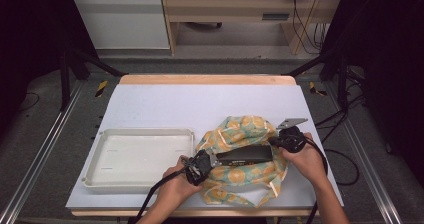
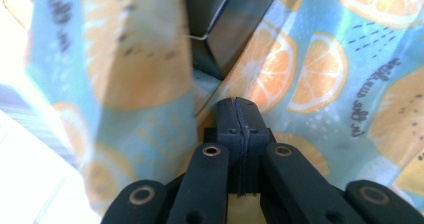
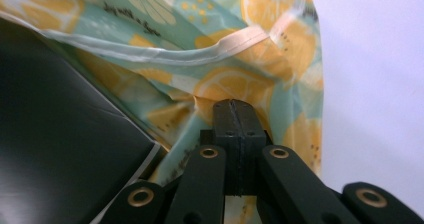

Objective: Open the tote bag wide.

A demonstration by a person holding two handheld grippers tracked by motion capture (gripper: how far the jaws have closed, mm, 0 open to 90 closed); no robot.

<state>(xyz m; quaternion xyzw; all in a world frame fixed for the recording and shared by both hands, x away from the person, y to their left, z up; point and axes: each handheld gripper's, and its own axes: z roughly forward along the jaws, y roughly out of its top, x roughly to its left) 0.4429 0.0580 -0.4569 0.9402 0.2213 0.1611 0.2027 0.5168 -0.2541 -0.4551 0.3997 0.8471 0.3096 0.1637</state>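
High view: two grippers are working an orange-slice-print teal fabric bag [image 1: 245, 164] around a long black box [image 1: 244, 155] beside a white plastic tray [image 1: 102, 154].
Box is lying lengthwise left-right near the table's front edge; gripper views are revealing left gripper [image 2: 235, 106] and right gripper [image 3: 233, 109] jaws fully closed, pinching the bag's fabric.

Empty white tray [image 1: 140, 156] on L side of table [image 1: 165, 104].

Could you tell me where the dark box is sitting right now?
In the high view the dark box lies on the orange-print cloth at the table's near right, between the two claws and right of the white tray.
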